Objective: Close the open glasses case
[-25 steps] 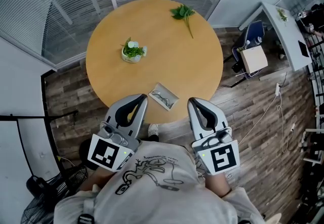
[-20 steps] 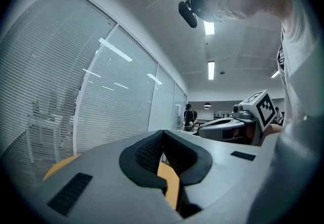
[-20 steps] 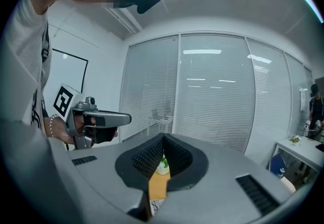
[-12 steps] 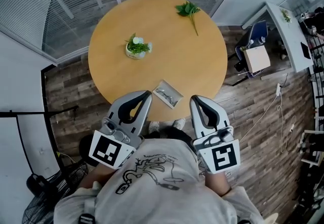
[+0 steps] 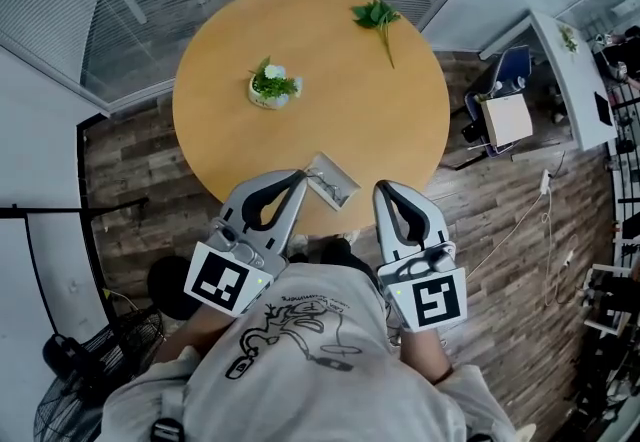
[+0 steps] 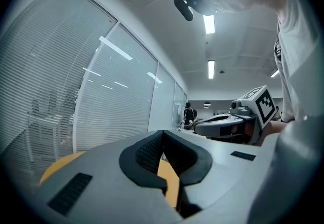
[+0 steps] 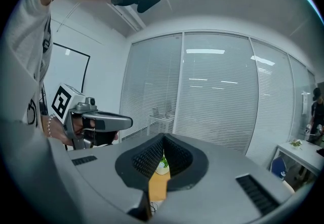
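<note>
Here, the open glasses case [image 5: 331, 181] lies at the near edge of the round bench [image 5: 330, 80], between the left gripper [image 5: 294, 177] and right gripper [image 5: 381, 189], both jaws clenched, empty

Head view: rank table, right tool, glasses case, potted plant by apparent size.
1. table
2. right tool, though it is nearer the camera, so it looks bigger than it is
3. case and potted plant: look alike, not ranked

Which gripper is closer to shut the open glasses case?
Left, probably. The left gripper ends right beside the glasses case; the right gripper sits slightly farther away.
</note>
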Motion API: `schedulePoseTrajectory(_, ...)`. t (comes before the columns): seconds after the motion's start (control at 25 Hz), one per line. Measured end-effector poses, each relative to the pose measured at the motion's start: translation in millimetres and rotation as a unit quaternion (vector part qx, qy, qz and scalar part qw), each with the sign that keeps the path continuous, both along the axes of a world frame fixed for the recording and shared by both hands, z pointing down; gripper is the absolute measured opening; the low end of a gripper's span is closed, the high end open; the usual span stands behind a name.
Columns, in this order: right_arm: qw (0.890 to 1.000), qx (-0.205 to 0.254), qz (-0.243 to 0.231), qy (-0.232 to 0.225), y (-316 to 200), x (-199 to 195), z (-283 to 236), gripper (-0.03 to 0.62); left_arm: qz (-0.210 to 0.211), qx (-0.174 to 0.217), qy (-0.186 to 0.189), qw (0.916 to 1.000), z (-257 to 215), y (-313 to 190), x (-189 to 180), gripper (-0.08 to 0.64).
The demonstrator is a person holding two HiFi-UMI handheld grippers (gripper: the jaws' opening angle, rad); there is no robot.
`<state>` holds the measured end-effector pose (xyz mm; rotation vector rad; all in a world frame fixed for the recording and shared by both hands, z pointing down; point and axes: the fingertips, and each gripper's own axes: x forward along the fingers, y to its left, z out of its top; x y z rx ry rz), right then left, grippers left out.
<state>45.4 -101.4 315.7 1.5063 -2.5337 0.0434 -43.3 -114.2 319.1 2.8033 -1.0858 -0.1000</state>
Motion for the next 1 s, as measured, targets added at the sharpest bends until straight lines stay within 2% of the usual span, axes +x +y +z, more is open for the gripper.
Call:
schedulePoseTrajectory(0.08, 1.000, 0.000, -0.001, 0.004, -3, 1, 4, 0.009, -0.002, 0.002, 0.006, 1.0000, 3, -3, 2, 0.020)
schedulePoseTrajectory(0.2, 1.000, 0.012, -0.001, 0.005, -9, 4, 10, 0.009, -0.001, -0.002, -0.011, 0.9999, 17, -7, 5, 0.020)
schedulePoseTrajectory(0.32, 1.000, 0.022, -0.006, 0.022, -12, 8, 24, 0.009, -0.002, 0.006, -0.011, 0.9999, 29, -10, 10, 0.020)
schedulePoseTrajectory(0.48, 0.999, 0.022, -0.017, 0.038, -16, 11, 42, 0.009, -0.001, -0.022, -0.046, 0.9987, 58, -13, 14, 0.020)
schedulePoseTrajectory(0.56, 0.998, 0.021, -0.024, 0.047, -18, 13, 52, 0.011, 0.000, -0.018, -0.050, 0.9986, 70, -15, 16, 0.020)
schedulePoseTrajectory(0.64, 0.998, 0.015, -0.030, 0.058, -20, 14, 62, 0.010, 0.003, -0.009, -0.056, 0.9984, 79, -18, 18, 0.020)
schedulePoseTrajectory(0.8, 0.994, -0.015, -0.037, 0.101, -20, 19, 90, 0.014, 0.010, -0.057, -0.081, 0.9951, 115, -17, 20, 0.020)
schedulePoseTrajectory(0.92, 0.992, -0.029, -0.042, 0.118, -20, 21, 107, 0.020, 0.014, -0.067, -0.092, 0.9935, 132, -17, 21, 0.020)
schedulePoseTrajectory(1.0, 0.992, -0.045, -0.037, 0.114, -19, 22, 116, 0.020, 0.015, -0.068, -0.097, 0.9928, 139, -18, 22, 0.020)
